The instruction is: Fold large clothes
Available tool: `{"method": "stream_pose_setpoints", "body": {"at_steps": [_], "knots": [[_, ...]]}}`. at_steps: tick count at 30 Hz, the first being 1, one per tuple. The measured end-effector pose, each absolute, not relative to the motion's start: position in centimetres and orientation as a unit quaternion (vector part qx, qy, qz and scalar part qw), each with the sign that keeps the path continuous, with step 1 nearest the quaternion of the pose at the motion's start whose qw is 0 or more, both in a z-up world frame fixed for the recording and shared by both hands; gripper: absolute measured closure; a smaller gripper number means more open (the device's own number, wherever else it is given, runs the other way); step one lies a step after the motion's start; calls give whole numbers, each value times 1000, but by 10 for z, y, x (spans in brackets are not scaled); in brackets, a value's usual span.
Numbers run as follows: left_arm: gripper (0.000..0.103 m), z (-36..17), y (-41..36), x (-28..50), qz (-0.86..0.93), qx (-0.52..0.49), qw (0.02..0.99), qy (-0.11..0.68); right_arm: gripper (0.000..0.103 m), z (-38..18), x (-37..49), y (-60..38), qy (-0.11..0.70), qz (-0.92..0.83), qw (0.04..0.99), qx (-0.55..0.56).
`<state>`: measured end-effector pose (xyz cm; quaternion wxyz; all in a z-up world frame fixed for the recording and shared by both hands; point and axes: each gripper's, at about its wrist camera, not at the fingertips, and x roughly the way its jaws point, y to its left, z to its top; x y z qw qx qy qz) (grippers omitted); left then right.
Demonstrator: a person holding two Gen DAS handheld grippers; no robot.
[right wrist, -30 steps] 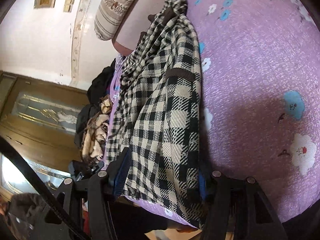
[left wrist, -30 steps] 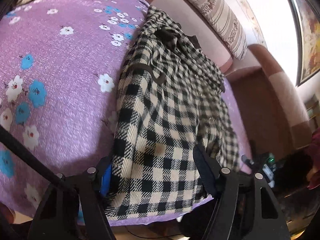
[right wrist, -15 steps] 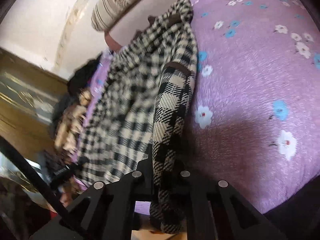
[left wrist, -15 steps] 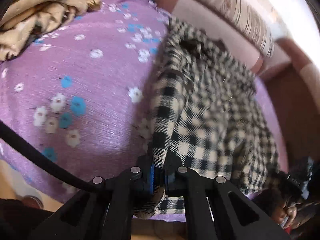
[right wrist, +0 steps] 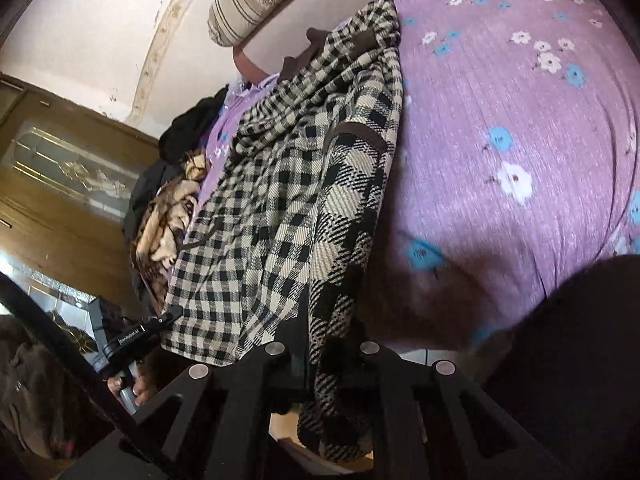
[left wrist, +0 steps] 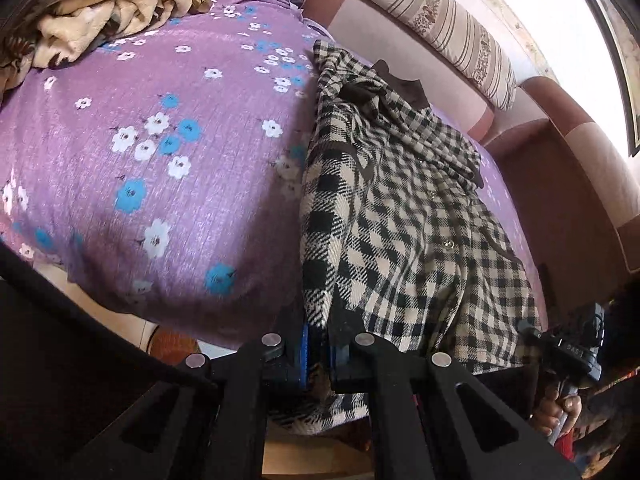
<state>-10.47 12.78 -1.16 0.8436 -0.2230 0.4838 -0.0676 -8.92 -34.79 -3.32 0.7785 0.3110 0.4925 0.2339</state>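
Both tongs clamped on the hem of the checked coat at the bed's near edge.

The left tongs [left wrist: 318, 340] pinch one lower corner of the checked coat [left wrist: 404, 208], and the right tongs [right wrist: 320, 354] pinch the other, with cloth hanging below their tips. Ahead of both, the coat stretches lengthwise away over the purple flowered bedspread [left wrist: 160, 152], its brown collar farthest, just short of the striped bolster [left wrist: 448, 36].

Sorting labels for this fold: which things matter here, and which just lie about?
In the job: checked coat; left hand-held gripper and right hand-held gripper, both shut on its hem.
Lying about: striped bolster; tan blanket; purple bedsheet.
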Motion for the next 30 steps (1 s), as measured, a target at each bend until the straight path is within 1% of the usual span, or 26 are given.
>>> {"method": "stream_pose_setpoints", "body": {"at_steps": [3, 7, 13, 17, 20, 22, 27, 30], "knots": [[97, -1, 123, -100, -75, -214, 849, 478, 95, -21, -77, -345, 486, 242, 781, 309], [97, 22, 117, -68, -98, -197, 858, 464, 95, 13, -46, -333, 464, 261, 798, 281], [97, 64, 119, 26, -77, -184, 884, 423, 95, 68, 47, -322, 410, 251, 842, 245], [96, 75, 124, 113, -43, -183, 891, 414, 94, 80, 115, -325, 382, 212, 866, 243], [96, 67, 119, 176, -6, -151, 897, 416, 94, 70, 164, -332, 376, 159, 881, 240], [96, 49, 110, 216, 2, -135, 889, 438, 94, 47, 197, -339, 390, 136, 874, 255], [96, 14, 91, 260, 11, -96, 878, 469, 94, -1, 234, -344, 426, 113, 858, 264], [96, 8, 86, 279, -4, -88, 877, 472, 94, -4, 253, -350, 430, 125, 857, 256]]}}
